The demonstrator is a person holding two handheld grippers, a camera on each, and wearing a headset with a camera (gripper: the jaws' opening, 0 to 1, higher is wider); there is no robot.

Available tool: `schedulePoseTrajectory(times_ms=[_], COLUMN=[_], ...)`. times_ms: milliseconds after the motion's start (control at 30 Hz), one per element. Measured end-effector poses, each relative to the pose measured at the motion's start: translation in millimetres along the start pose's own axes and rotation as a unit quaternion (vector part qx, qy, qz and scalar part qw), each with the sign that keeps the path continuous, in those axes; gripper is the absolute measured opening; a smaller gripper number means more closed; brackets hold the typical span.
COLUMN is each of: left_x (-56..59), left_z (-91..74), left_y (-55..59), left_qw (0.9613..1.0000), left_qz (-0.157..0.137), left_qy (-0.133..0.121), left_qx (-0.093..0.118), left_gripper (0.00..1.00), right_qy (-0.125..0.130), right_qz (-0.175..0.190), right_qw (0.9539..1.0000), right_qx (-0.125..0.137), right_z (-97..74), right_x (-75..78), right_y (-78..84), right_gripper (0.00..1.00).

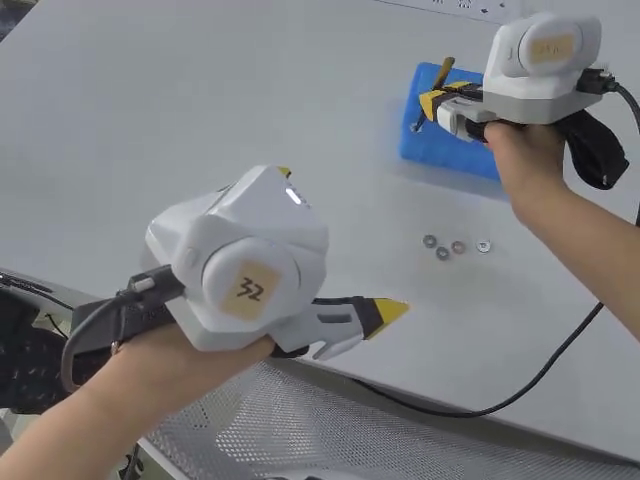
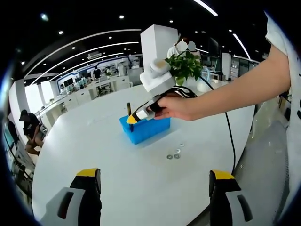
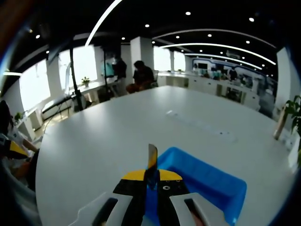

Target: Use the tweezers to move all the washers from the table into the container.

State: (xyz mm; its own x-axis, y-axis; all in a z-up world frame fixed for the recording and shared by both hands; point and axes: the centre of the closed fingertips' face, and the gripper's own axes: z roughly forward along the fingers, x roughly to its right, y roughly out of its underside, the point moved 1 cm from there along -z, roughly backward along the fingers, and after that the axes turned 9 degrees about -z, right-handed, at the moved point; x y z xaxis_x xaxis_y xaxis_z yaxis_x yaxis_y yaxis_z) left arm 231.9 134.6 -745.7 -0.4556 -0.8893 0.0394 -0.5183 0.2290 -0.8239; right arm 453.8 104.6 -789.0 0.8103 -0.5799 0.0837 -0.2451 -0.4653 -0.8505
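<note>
**Washers on the table, tweezers at the container**

Four washers point(image 1: 458, 246) lie in a loose cluster on the white table point(image 1: 200, 100). They sit apart from the blue container point(image 1: 425, 140), on its near side in the head view. In the left gripper view they show as small rings just in front of the container.

The tweezers point(image 1: 443, 72) are clamped between the closed jaws of the right gripper point(image 1: 435, 103). They stand roughly upright, slightly tilted, and carry no washer. Their lower tip is at the container's left end, near the rim. Whether it touches the container cannot be told. In the right gripper view the tweezers rise straight up from between the two yellow-tipped jaws, with the container's open inside below and to the right.

The left gripper point(image 2: 154, 174) is held low over the near edge of the table, well apart from the washers and the container. Its jaws stand wide apart with nothing between them. A black cable point(image 1: 520, 390) runs from the right gripper down across the table's near edge.
</note>
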Motion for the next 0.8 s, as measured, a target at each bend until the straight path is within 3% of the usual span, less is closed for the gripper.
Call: schedulePoseTrajectory(times_ms=[467,667,800], left_x=[2.0,1.0,1.8], left_z=[0.7,0.1,0.0], left_y=[-1.3,-2.9,-4.6], left_qw=[1.0,1.0,1.0], left_qz=[0.006,0.001,0.003], left_qy=[0.005,0.004,0.005], left_qx=[0.001,0.004,0.006], left_gripper=[0.98,0.98,0.98], right_qy=[-0.015,-0.011,-0.013], right_qz=[-0.007,-0.001,-0.001], right_qw=[0.9999,0.9998,0.9991], right_qx=[0.0,0.018,0.039], right_z=[2.5,-11.0,-28.2], right_x=[-4.8,0.0,-2.3], right_y=[0.4,-9.1,-27.5], right_gripper=[0.04,0.04,0.04])
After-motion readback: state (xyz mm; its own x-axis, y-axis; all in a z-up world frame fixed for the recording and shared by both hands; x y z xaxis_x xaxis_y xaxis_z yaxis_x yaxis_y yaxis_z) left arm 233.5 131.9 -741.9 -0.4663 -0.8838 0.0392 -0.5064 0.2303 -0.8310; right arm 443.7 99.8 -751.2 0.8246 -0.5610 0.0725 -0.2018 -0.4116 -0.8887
